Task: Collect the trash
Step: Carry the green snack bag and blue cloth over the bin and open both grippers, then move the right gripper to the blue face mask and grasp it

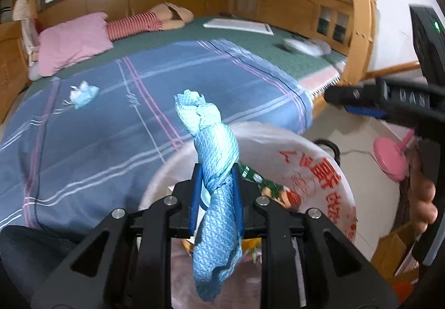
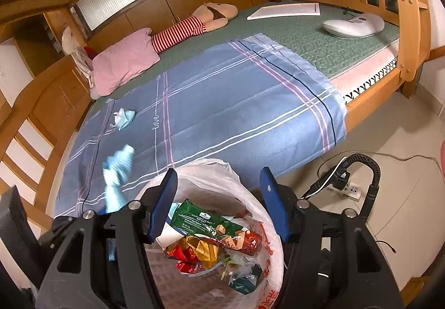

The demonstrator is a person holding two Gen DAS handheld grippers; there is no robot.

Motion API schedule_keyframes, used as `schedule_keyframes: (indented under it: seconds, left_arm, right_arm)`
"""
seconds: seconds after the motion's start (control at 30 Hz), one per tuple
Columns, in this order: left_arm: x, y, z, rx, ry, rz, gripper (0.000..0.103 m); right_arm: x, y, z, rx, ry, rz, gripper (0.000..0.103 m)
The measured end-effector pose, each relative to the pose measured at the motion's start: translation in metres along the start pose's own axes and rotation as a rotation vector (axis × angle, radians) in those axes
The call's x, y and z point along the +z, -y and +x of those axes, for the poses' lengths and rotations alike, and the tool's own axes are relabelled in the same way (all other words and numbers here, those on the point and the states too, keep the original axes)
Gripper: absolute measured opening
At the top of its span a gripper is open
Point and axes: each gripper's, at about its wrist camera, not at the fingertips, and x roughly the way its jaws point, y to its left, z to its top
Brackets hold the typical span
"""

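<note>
Left wrist: left gripper [image 1: 215, 195] jaws clamping blue cloth [image 1: 214, 169], right wrist: right gripper [image 2: 219, 203] jaws apart, empty, wrappers [image 2: 211, 236] in bag [image 2: 267, 253]

In the right wrist view, the twisted light-blue cloth [image 2: 118, 169] at lower left is smeared by motion blur, and its lower end disappears behind the black gripper body. In the left wrist view, the white plastic bag with red print [image 1: 319, 169] lining the bin is largely covered by that cloth and the gripper's frame, so little of its contents shows. At the right edge there, a hand [image 1: 424, 203] is cut off and blurred, and the red characters on the bag are too smeared to read.
</note>
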Motion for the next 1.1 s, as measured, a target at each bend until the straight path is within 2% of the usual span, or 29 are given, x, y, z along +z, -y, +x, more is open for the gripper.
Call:
schedule_keyframes:
  seconds: [0.13,0.17,0.2,0.23,0.27,0.37,0.47,0.67,0.77,0.9,0.97,1.1]
  left_arm:
    - [-0.006,0.004,0.008,-0.027,-0.041,0.026,0.024]
    - [-0.007,0.006,0.010,-0.030,-0.049,0.030,0.031]
    - [-0.009,0.006,0.012,-0.030,-0.054,0.032,0.041]
    - [-0.009,0.005,0.011,-0.019,-0.049,0.030,0.069]
    - [-0.009,0.003,0.007,0.010,-0.023,0.022,0.086]
    - [-0.005,-0.007,-0.004,0.091,0.049,0.008,0.092]
    - [0.003,-0.030,-0.013,0.190,0.110,-0.046,0.095]
    - [0.023,-0.096,-0.018,0.364,0.150,-0.204,0.096]
    - [0.034,-0.135,-0.011,0.448,0.141,-0.276,0.097]
    - [0.060,-0.205,0.007,0.572,0.105,-0.389,0.098]
    - [0.070,-0.251,0.022,0.635,0.084,-0.496,0.099]
    - [0.069,-0.318,0.046,0.690,0.054,-0.630,0.099]
  right_arm:
    - [-0.001,0.001,0.002,-0.005,-0.004,0.008,0.061]
    - [-0.001,0.001,0.002,-0.005,-0.005,0.011,0.061]
    - [-0.001,0.002,0.002,-0.004,-0.006,0.014,0.061]
    - [-0.001,0.002,0.003,-0.004,-0.006,0.016,0.061]
    - [-0.002,0.002,0.003,-0.005,-0.006,0.017,0.061]
    - [-0.003,0.003,0.007,-0.005,-0.012,0.024,0.061]
    - [-0.001,0.003,0.016,-0.006,-0.033,0.035,0.061]
    - [0.011,-0.018,0.036,-0.009,-0.060,0.000,0.061]
    - [0.019,-0.035,0.054,0.015,-0.089,-0.005,0.061]
    - [0.036,-0.072,0.090,0.036,-0.121,-0.035,0.061]
    - [0.044,-0.091,0.111,0.031,-0.126,-0.060,0.061]
    - [0.060,-0.141,0.166,0.017,-0.143,-0.113,0.061]
